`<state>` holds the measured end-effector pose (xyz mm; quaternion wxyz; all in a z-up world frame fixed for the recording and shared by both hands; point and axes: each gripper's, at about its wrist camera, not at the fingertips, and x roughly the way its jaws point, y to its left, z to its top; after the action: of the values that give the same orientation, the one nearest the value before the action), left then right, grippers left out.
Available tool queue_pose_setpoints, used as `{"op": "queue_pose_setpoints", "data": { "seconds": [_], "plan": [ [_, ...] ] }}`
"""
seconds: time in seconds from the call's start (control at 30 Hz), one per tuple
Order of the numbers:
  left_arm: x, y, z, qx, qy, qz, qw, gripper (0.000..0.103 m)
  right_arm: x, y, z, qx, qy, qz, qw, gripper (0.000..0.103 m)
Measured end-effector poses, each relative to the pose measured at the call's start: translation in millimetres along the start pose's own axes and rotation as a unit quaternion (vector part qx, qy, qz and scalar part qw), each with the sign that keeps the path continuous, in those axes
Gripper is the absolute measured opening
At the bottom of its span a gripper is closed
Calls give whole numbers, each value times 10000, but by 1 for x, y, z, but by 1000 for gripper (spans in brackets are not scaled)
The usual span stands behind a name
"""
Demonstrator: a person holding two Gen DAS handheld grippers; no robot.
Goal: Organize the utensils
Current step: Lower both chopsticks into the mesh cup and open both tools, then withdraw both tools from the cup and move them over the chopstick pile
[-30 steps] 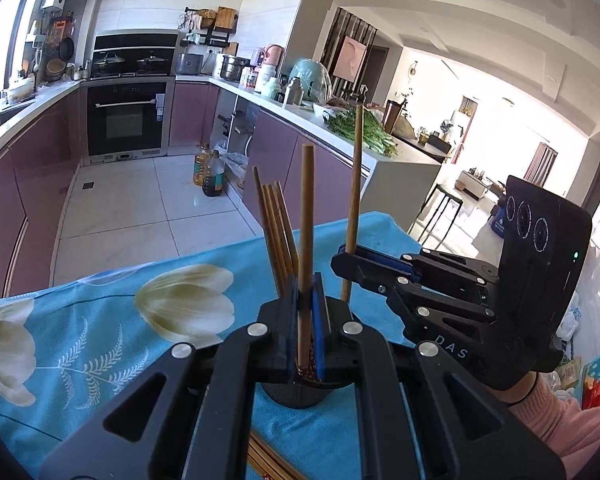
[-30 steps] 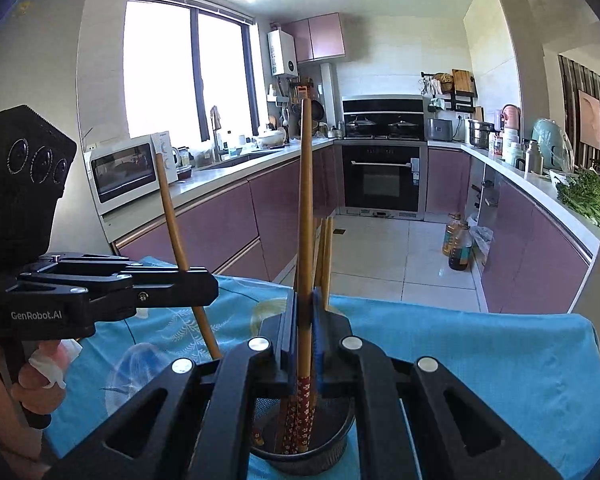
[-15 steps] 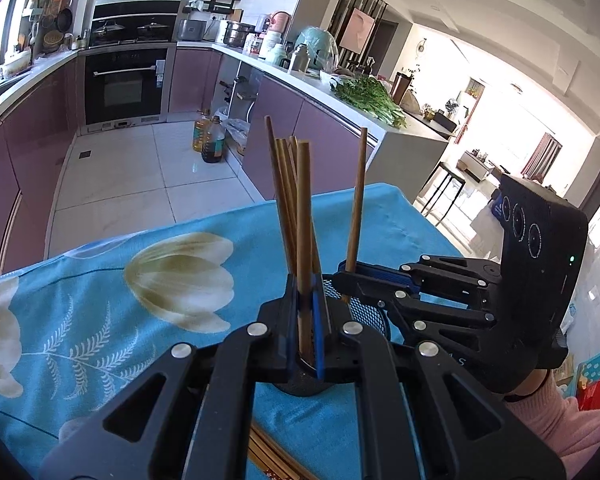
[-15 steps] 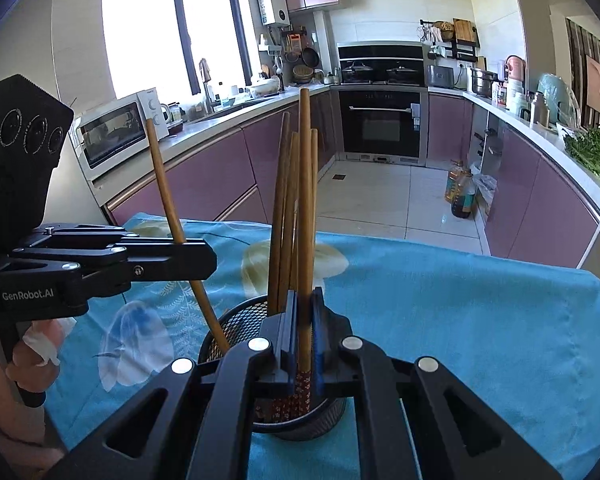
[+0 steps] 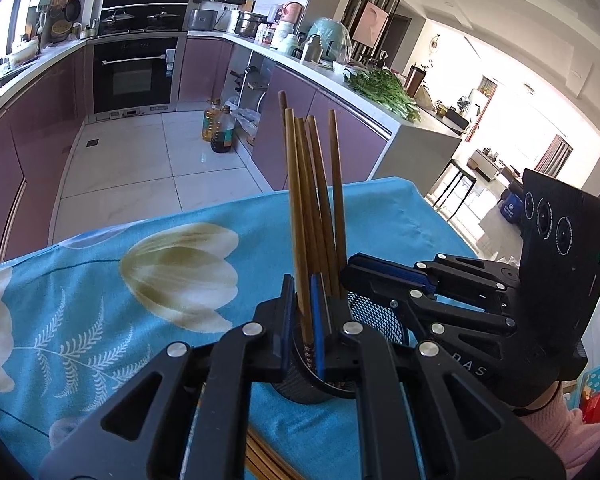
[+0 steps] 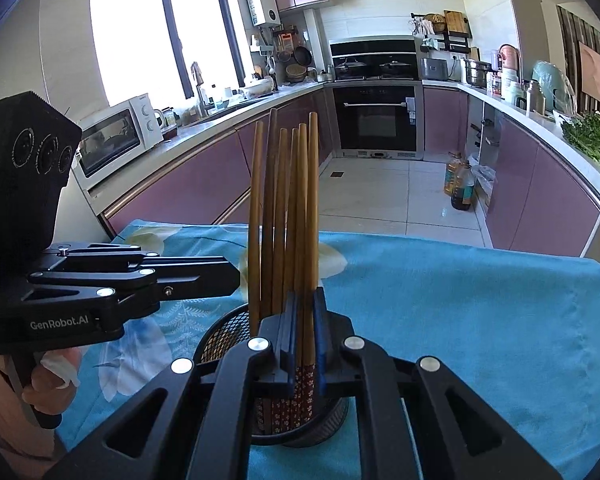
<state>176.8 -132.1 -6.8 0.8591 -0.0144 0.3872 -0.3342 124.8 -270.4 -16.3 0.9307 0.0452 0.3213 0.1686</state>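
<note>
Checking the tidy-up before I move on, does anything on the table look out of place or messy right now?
Mostly tidy: the chopsticks stand upright in the black mesh holder, each gripper shut on one. The odd bit is a bundle of loose chopsticks lying flat on the blue tablecloth under the left gripper, not yet in the holder.

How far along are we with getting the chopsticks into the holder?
Done: several chopsticks already stand in the black mesh holder. In hand: the left gripper and right gripper are each shut on one chopstick, both lowered into the holder but not released. Left: open both jaws, then collect the loose chopsticks lying on the blue cloth at the left wrist view's bottom edge.
</note>
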Motion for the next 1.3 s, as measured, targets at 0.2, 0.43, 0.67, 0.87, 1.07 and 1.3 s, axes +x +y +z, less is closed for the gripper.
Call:
{"op": "queue_pose_setpoints", "data": {
  "seconds": [0.2, 0.43, 0.67, 0.87, 1.07, 1.3],
  "plan": [
    [-12, 1, -8, -55, -270, 176, 9995, 19, -10, -2, -4, 2, -153, 53, 9999, 18],
    [-57, 5, -33, -68, -985, 907, 9910, 46, -43, 5, -11, -109, -531, 296, 9981, 35],
    [-85, 16, -70, -56, -1189, 1528, 9811, 69, -66, 30, -40, -537, -577, 692, 9945, 42],
    [-74, 31, -106, -208, -703, 1726, 9822, 69, -44, 51, -71, -601, -38, 847, 9946, 46],
    [-50, 38, -139, -348, -154, 1746, 9839, 65, -12, 56, -94, -271, 518, 862, 9946, 46],
    [-32, 36, -144, -325, 193, 1661, 9854, 63, -1, 56, -106, -199, 739, 820, 9937, 46]
  ]
}}
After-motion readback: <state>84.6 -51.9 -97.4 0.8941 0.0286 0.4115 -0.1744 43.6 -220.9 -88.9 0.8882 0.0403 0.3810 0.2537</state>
